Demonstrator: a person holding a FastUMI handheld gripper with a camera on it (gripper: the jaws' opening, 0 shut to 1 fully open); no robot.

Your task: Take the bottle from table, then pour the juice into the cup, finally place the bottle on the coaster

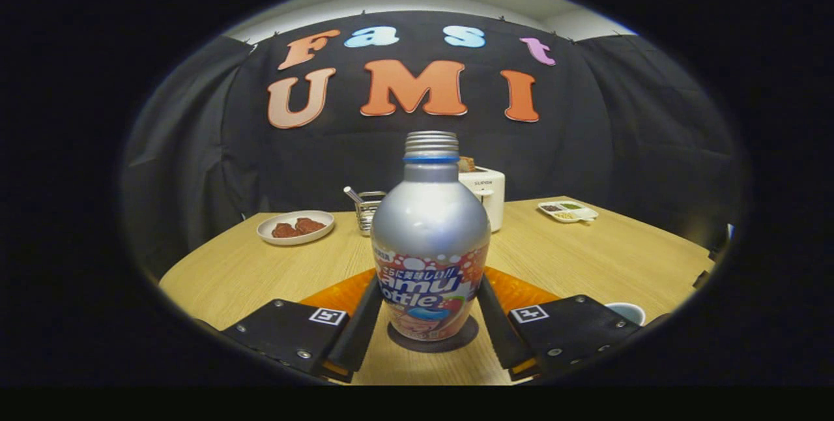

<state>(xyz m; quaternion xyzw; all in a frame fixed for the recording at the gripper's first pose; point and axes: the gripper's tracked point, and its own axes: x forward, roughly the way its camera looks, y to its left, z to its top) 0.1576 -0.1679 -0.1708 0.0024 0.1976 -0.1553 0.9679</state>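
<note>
1. The bottle (430, 238) stands upright on a dark round coaster (432, 337), cap off, so it rests steady
2. The gripper (430, 323) has its fingers either side of the bottle's lower body, close against it; whether both press I cannot tell
3. The cup (627, 311) sits just beside the right finger, in easy pouring reach
4. Beyond, a toaster (485, 194) and a plate (295, 227) lie well apart on the table (586, 251)
</note>
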